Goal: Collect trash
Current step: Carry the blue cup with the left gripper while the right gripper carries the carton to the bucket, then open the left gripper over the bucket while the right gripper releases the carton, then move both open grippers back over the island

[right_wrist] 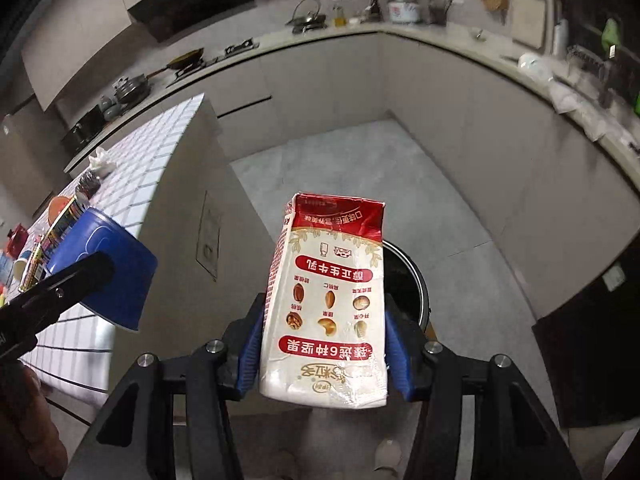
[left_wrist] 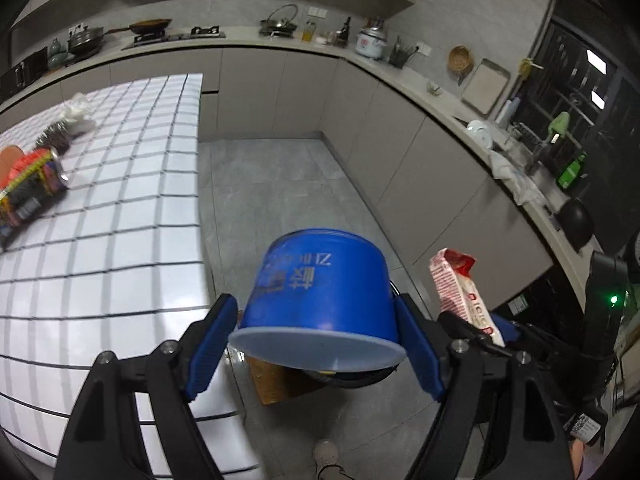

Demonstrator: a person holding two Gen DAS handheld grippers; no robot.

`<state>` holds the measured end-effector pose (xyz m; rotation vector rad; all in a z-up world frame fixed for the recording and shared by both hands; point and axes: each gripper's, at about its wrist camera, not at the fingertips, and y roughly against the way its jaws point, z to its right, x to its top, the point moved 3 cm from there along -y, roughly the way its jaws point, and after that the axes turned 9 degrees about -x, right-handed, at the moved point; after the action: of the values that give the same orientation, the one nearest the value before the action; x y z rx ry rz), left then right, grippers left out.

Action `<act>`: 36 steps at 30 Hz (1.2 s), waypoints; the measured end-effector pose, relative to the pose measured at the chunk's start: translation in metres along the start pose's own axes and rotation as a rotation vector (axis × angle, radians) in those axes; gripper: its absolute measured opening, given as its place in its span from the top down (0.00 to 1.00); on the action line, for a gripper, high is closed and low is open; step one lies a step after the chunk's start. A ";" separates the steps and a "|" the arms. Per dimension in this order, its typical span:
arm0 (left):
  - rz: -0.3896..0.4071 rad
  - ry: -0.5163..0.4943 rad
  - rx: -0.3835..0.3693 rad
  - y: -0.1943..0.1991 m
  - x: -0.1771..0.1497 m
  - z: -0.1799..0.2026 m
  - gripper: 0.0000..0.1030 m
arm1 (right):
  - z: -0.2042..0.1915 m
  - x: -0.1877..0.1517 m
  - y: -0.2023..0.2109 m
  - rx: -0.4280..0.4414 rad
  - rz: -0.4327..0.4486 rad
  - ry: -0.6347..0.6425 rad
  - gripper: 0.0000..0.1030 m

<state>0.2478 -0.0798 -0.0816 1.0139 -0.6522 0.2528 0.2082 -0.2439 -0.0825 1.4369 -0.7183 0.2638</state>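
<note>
I am holding the left gripper with its jaws clamped on a blue paper bowl, one blue pad pressing each side wall. The bowl is tilting rim-first toward the camera and hanging in the air above the grey floor, just off the edge of the tiled counter.

I am holding the right gripper with its jaws clamped on a white-and-red milk carton, the print reading upside down in the right wrist view. The carton is hanging over the floor, directly above a dark round bin whose rim is showing behind the carton's right edge. In the left wrist view the same carton is appearing just to the right of the bowl.

More items are lying on the counter beyond the bowl: a colourful can on its side, a dark crumpled wrapper behind the can, and a white crumpled tissue behind the wrapper.
</note>
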 end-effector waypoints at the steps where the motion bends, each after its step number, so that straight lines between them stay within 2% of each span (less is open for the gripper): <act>1: 0.005 0.007 0.013 -0.007 -0.001 0.003 0.22 | 0.003 0.001 -0.007 0.006 -0.001 0.016 0.46; 10: 0.010 0.113 0.128 -0.072 -0.025 0.014 0.22 | 0.039 0.004 -0.091 0.119 -0.066 0.166 0.45; 11: 0.008 0.117 0.137 -0.077 -0.028 0.015 0.22 | 0.040 0.004 -0.099 0.121 -0.076 0.177 0.42; 12: 0.004 0.119 0.142 -0.082 -0.030 0.015 0.22 | 0.041 0.004 -0.102 0.132 -0.076 0.180 0.31; 14: -0.009 0.129 0.154 -0.092 -0.035 0.015 0.21 | 0.047 0.006 -0.103 0.141 -0.042 0.186 0.24; 21: -0.039 0.118 0.177 -0.125 -0.039 0.019 0.21 | 0.070 0.009 -0.111 0.134 -0.012 0.178 0.24; 23: -0.070 0.124 0.183 -0.137 -0.043 0.020 0.20 | 0.075 0.010 -0.112 0.126 -0.013 0.181 0.24; 26: -0.113 0.172 0.215 -0.141 -0.044 0.019 0.18 | 0.084 0.011 -0.115 0.115 -0.018 0.168 0.24; 29: -0.110 0.153 0.243 -0.137 -0.038 0.027 0.12 | 0.089 0.013 -0.115 0.105 -0.023 0.150 0.24; 31: -0.112 0.145 0.233 -0.131 -0.036 0.032 0.09 | 0.091 0.015 -0.115 0.104 -0.027 0.138 0.24; 36: -0.091 0.126 0.230 -0.111 -0.029 0.039 0.09 | 0.088 0.018 -0.105 0.102 -0.023 0.132 0.24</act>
<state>0.2631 -0.1680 -0.1633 1.2340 -0.4682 0.3147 0.2568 -0.3482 -0.1594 1.5087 -0.5871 0.3784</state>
